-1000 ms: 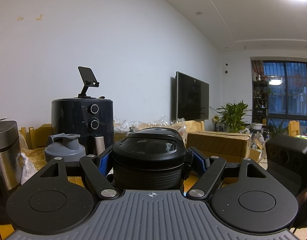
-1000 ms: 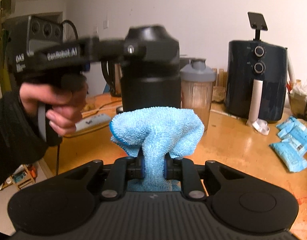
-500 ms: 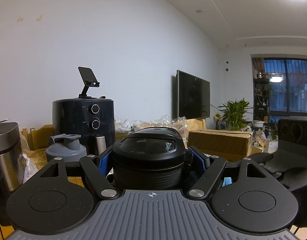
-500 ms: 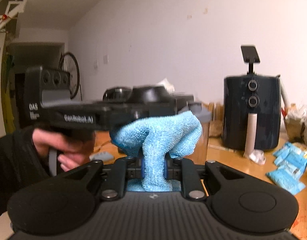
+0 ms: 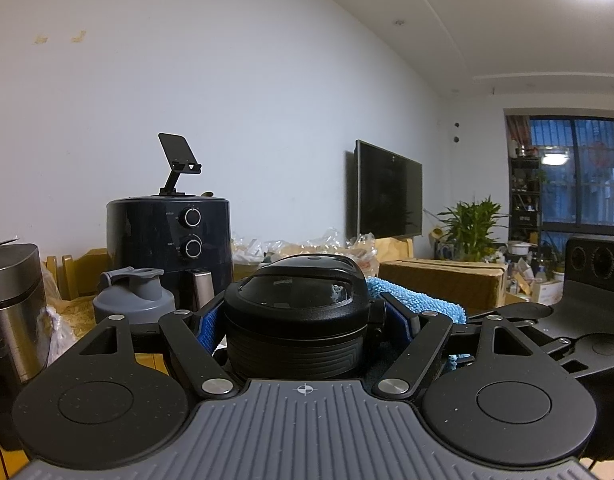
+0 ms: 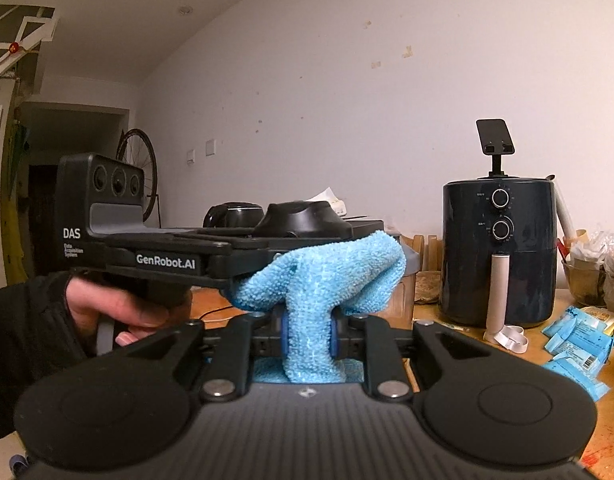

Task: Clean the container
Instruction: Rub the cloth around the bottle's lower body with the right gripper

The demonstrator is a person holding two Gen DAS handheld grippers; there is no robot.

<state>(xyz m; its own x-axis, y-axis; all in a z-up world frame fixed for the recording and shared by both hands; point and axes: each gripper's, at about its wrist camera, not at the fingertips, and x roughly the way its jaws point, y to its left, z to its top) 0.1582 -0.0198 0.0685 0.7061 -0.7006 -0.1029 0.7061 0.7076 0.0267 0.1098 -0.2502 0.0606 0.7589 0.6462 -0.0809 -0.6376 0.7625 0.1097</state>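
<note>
Wiping appears underway but unfinished: left gripper (image 5: 303, 320) is clamped on the black lidded container (image 5: 297, 320), held above the table, while right gripper (image 6: 309, 336), pinching a blue microfibre cloth (image 6: 319, 280), presses it against the container's right side.

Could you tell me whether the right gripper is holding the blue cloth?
Yes, the right gripper is shut on the blue cloth, which bunches up above its fingers.
</note>
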